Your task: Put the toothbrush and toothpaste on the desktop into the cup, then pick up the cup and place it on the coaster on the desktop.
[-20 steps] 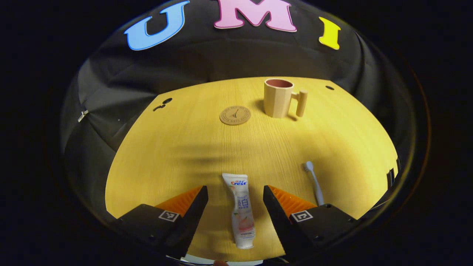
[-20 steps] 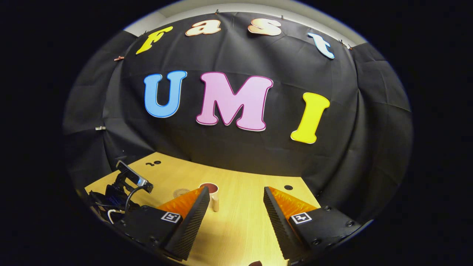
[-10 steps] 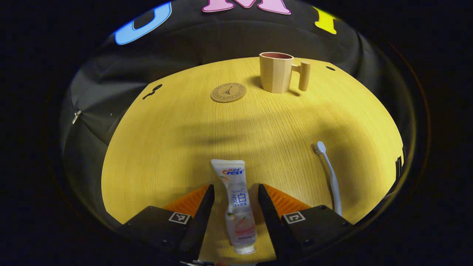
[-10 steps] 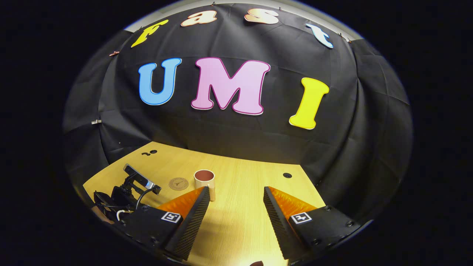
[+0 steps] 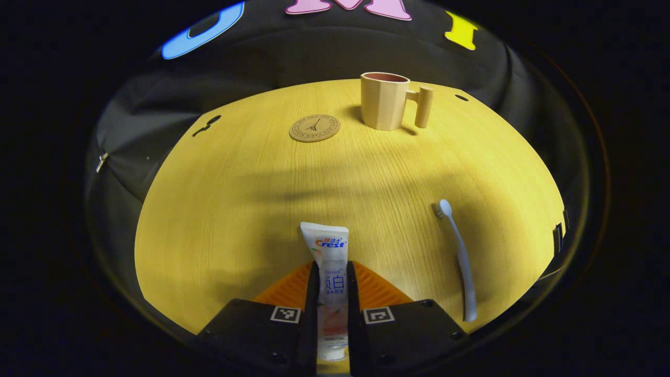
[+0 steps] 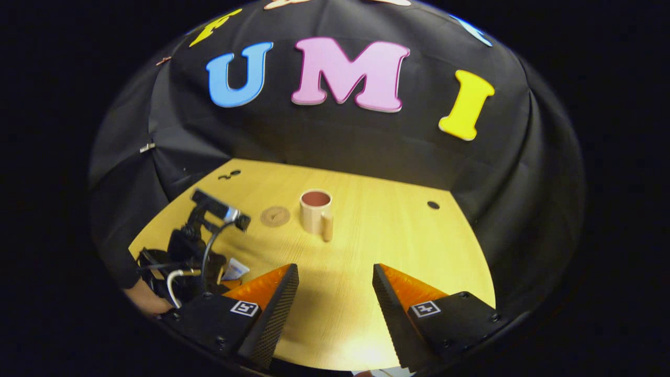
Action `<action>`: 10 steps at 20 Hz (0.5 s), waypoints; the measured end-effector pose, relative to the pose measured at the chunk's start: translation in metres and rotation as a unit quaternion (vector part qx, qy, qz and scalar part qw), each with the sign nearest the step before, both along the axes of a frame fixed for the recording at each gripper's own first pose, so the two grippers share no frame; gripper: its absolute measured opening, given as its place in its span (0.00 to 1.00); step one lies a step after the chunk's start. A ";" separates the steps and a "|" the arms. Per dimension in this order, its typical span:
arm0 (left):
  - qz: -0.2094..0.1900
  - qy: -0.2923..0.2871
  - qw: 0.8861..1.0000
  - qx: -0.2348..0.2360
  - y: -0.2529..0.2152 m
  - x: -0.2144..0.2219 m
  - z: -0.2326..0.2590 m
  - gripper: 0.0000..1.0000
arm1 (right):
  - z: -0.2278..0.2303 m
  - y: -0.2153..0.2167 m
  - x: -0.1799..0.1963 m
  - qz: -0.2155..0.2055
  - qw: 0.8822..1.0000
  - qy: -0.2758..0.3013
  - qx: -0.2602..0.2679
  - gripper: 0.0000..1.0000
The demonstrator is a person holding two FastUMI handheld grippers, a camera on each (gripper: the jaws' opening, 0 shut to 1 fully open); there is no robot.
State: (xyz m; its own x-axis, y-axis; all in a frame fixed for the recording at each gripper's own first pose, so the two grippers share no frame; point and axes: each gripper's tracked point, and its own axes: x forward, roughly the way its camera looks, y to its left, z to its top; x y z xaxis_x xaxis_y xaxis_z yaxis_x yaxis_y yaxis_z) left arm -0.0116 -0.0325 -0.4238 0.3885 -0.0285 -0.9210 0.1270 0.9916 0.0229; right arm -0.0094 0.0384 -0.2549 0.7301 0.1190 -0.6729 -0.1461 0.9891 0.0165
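In the left gripper view my left gripper (image 5: 332,285) is shut on a white toothpaste tube (image 5: 328,251) that lies on the wooden desktop (image 5: 251,199), both fingers pressing its sides. A pale blue toothbrush (image 5: 459,256) lies to its right. Far back stand a beige cup (image 5: 384,100) with a side handle and, left of it, a round brown coaster (image 5: 314,128). In the right gripper view my right gripper (image 6: 335,288) hangs open above the desktop (image 6: 419,251), well short of the cup (image 6: 315,211) and coaster (image 6: 275,215). The left gripper's body (image 6: 193,251) is at the left, with the tube's end (image 6: 235,269) peeking out.
A small round hole (image 5: 461,97) marks the desktop's far right corner, and a dark cut-out (image 5: 208,124) its far left. Black cloth walls close the booth behind and at the sides. A hand (image 6: 146,301) holds the left gripper at the lower left.
My left gripper has closed from open onto the toothpaste tube. The right gripper view has tilted down and moved forward, bringing more of the desktop and the cup into sight.
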 end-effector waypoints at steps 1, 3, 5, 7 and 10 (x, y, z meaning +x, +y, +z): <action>0.005 0.008 1.000 -0.014 0.000 -0.004 0.003 0.28 | -0.009 0.011 -0.007 0.000 1.000 0.015 0.005 0.87; 0.012 0.005 0.999 -0.042 0.003 -0.010 0.014 0.26 | -0.025 0.028 -0.008 0.001 0.999 0.037 0.012 0.86; 0.018 -0.006 0.998 -0.054 0.011 -0.015 0.027 0.26 | -0.045 0.039 -0.015 0.001 0.998 0.065 0.015 0.85; 0.026 -0.015 0.997 -0.065 0.019 -0.020 0.042 0.30 | -0.068 0.043 -0.024 -0.004 0.995 0.098 0.017 0.84; 0.035 -0.027 0.996 -0.083 0.025 -0.027 0.062 0.25 | -0.101 0.054 -0.037 -0.003 0.989 0.150 0.016 0.84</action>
